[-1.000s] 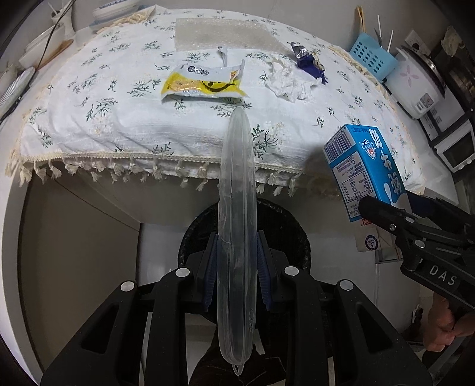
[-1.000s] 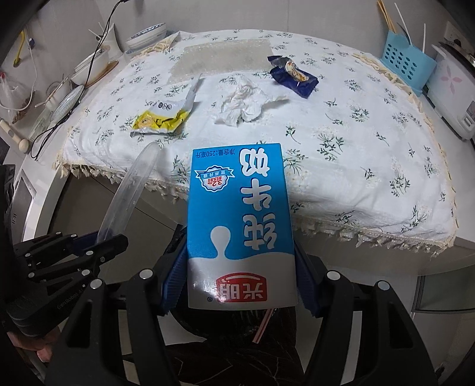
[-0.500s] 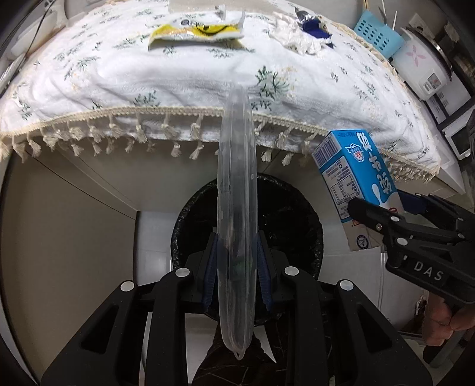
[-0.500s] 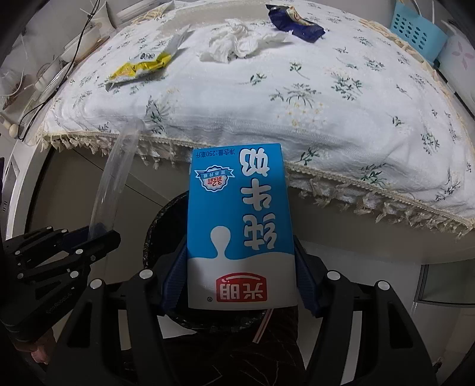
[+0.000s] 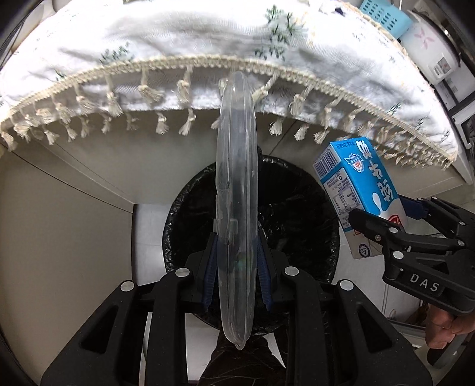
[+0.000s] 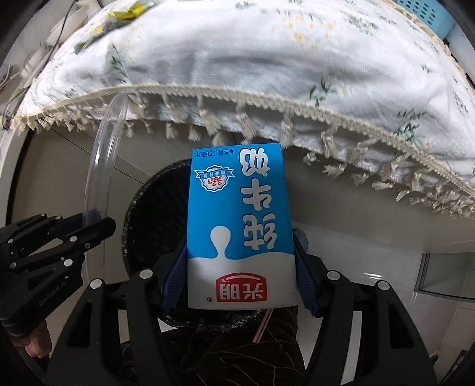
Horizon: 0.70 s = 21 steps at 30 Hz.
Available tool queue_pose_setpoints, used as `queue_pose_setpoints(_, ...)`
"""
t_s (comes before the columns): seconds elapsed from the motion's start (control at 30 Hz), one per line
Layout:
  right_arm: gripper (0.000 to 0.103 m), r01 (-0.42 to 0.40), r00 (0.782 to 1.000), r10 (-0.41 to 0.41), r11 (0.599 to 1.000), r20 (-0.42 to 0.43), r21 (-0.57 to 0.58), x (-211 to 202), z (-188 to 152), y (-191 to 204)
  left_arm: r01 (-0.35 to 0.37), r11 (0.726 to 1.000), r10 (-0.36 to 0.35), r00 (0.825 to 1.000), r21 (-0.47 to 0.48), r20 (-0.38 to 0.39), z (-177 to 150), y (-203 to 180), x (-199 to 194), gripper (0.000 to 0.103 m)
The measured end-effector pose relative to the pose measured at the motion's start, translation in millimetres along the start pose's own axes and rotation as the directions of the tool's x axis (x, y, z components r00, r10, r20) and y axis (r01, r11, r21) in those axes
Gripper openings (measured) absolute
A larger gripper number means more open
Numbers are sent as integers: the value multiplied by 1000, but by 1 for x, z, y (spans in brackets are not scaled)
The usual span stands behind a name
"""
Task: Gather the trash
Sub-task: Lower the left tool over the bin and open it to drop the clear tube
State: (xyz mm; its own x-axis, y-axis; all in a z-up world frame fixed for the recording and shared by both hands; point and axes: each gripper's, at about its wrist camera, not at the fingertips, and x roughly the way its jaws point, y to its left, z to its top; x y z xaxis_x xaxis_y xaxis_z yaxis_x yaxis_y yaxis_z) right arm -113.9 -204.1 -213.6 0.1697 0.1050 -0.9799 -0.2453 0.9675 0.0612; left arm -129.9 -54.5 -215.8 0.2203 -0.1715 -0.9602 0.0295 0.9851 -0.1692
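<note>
Clear plastic lid (image 5: 236, 207), held edge-on between the blue pads of the left hand-held gripper (image 5: 236, 267), clamped low on its rim with most of its length reaching forward past the fingertips. Thin, light and probably springy; slick too, so best pinched across the rim as here, not on the flat. Directly beyond and below the fingers, the black-lined trash bin (image 5: 297, 213).

Blue milk carton (image 6: 240, 225), gripped across its flat sides by the right hand-held gripper (image 6: 241, 277), print upside down, a straw (image 6: 262, 323) poking from the near end. Light if emptied, walls stiff enough to bear a squeeze but likely to dent; broad faces give the surest hold. Bin mouth (image 6: 154, 213) just ahead of and under this gripper as well.

Above and beyond both, the fringed floral cloth (image 5: 207, 44) hanging over the table edge, with a blue basket (image 5: 386, 17) at far right.
</note>
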Motion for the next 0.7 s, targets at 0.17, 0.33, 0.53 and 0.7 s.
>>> queue_pose_setpoints(0.17, 61, 20, 1000, -19, 1000, -25, 16, 5, -6, -8, -6, 1000, 7, 999, 20, -35, -2, -6, 19, 24)
queue_pose_setpoints(0.33, 61, 26, 999, -25, 999, -28, 43, 4, -16, -20, -10, 998, 14, 998, 64, -60, -2, -19, 37, 24)
queue_pose_setpoints(0.53, 61, 38, 999, -36, 997, -27, 71, 1, -23, -31, -7, 994, 15, 997, 112, -71, -3, -34, 55, 24)
queue_pose_setpoints(0.7, 61, 46, 999, -45, 996, -13, 76, -6, -27, -34, 10, 990, 0, 997, 140, -71, -2, -47, 59, 24)
